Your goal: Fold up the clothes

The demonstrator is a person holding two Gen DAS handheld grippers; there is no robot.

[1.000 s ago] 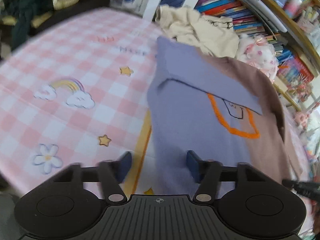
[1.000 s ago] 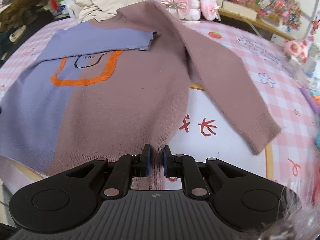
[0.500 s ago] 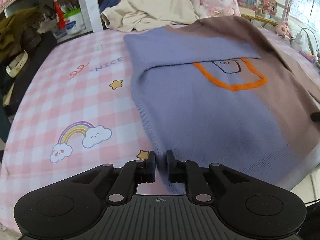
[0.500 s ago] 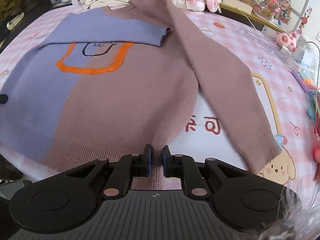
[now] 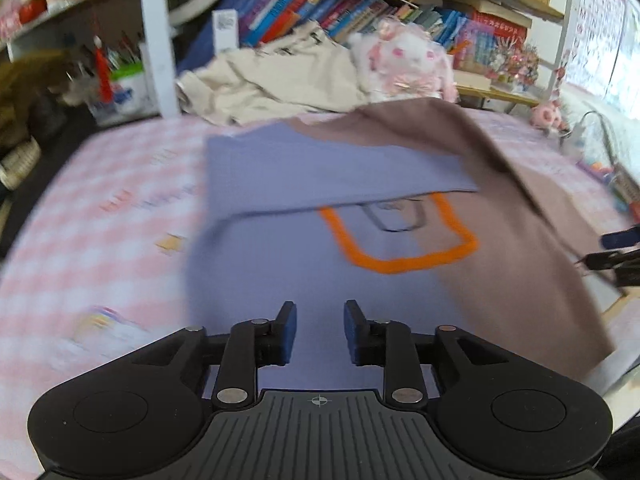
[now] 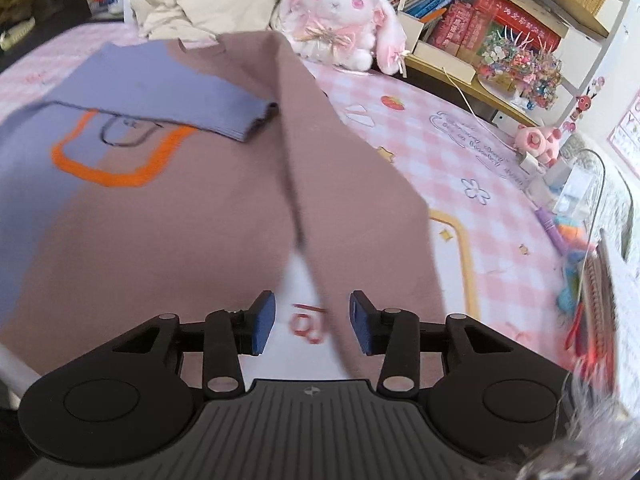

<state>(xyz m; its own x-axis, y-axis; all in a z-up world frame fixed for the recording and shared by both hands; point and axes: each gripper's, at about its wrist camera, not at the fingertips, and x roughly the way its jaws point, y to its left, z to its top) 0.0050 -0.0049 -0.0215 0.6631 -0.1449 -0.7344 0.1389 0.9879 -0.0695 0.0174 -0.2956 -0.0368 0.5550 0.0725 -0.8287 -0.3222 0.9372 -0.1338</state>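
Both claws released since hem pinch: left claw (image 5: pixel 318 330), right claw (image 6: pixel 313 322) empty. Sweater (image 6: pixel 180 216) flat; right sleeve beside body, unfolded.

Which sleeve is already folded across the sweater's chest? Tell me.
The purple sleeve: it lies across the sweater's chest, while the brown sleeve still extends outward onto the table.

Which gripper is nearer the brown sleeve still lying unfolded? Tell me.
Right. The right gripper hovers open directly over the brown sleeve, near its cuff end; the left gripper is open over the sweater's purple half, across the body.
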